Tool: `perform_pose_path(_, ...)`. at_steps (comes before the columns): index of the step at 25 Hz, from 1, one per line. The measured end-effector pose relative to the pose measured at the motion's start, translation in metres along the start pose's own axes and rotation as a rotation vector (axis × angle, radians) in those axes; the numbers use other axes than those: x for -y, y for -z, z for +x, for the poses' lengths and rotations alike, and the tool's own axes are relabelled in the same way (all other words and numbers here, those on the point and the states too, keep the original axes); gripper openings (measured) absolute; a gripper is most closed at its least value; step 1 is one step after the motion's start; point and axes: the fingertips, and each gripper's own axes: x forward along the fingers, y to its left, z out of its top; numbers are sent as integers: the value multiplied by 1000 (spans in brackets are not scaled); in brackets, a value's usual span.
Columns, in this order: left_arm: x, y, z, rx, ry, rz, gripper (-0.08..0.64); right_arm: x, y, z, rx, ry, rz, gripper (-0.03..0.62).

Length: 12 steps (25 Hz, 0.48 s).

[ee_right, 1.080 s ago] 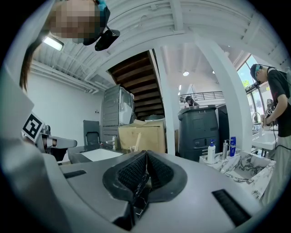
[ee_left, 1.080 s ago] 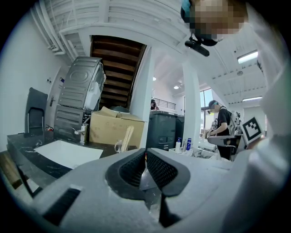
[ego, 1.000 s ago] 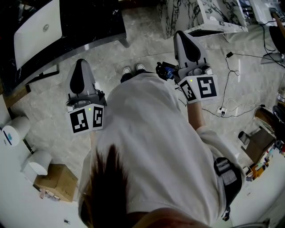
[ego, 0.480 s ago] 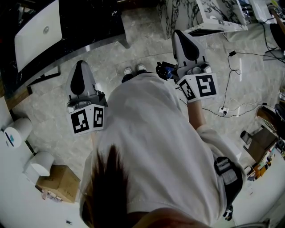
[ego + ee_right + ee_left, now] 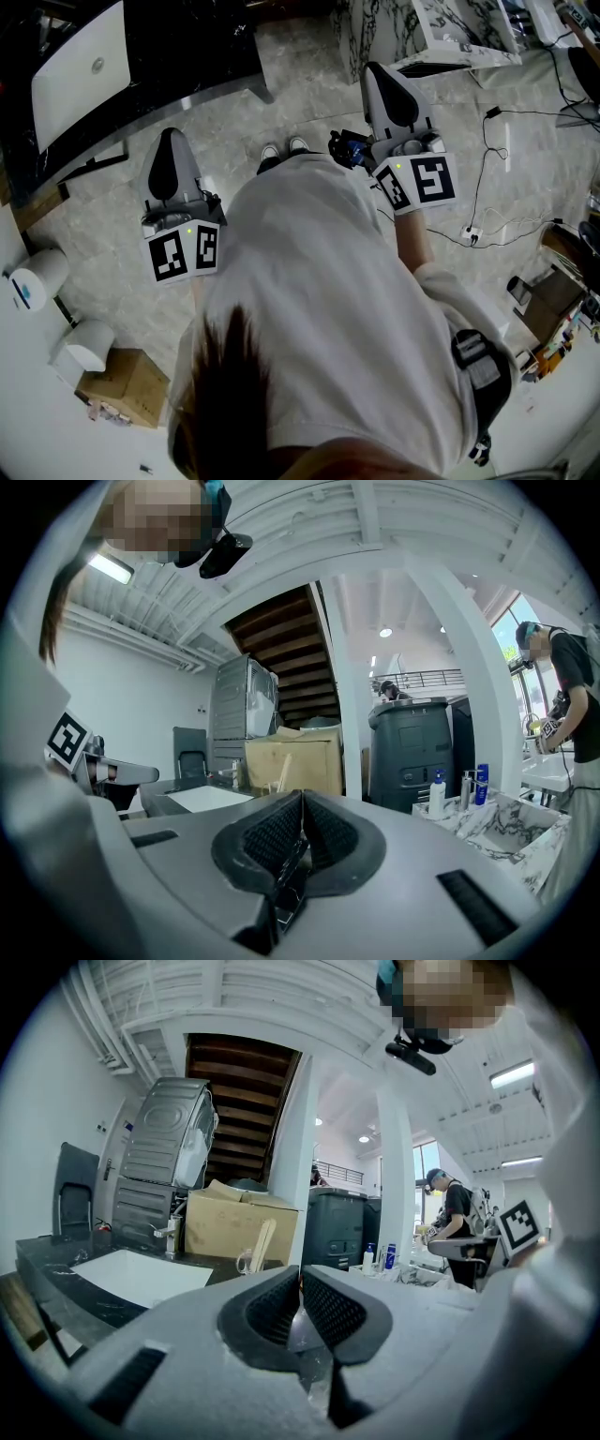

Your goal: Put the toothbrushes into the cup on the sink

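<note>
Left gripper [image 5: 300, 1277]: ribbed pads pressed together tip to tip, nothing between them. Right gripper [image 5: 301, 801]: the same, pads fully closed and empty. Neither holds a toothbrush.

Both are held out level in front of the person at about waist height, one to each side of the body, well apart from the counter.

Task thing: a small cup [image 5: 249, 1261] with a handle stands on the dark counter [image 5: 56, 1302], just beside the white sink [image 5: 131, 1275] and near the tap [image 5: 170, 1237]. Pale sticks [image 5: 266, 1238] lean out of the cup. These look like toothbrush handles, but they are too small to be sure.

Progress, as a judgement: if those sticks are the toothbrushes, the placing is already done and nothing remains to carry. If not, no toothbrush is picked up yet and the whole task remains. No loose toothbrush shows on the counter.

View differences:
- The left gripper view gives the clearest look at cup, sticks and tap. Behind them are a cardboard box [image 5: 234, 1222] and a dark bin [image 5: 334, 1227].
- The right gripper view shows the cup only faintly above the jaws. It adds a marbled counter [image 5: 506, 832] with bottles [image 5: 437, 795].
- The head view shows the sink [image 5: 80, 70] from above, the person's shoes [image 5: 281, 148] and the floor cables [image 5: 487, 225]. I cannot make out the cup there
</note>
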Motion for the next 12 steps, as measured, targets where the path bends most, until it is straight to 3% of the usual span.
perform_pose_path(12,8,1,2,-6,-1,1,25,7,0,-1,-7,-4,1,17)
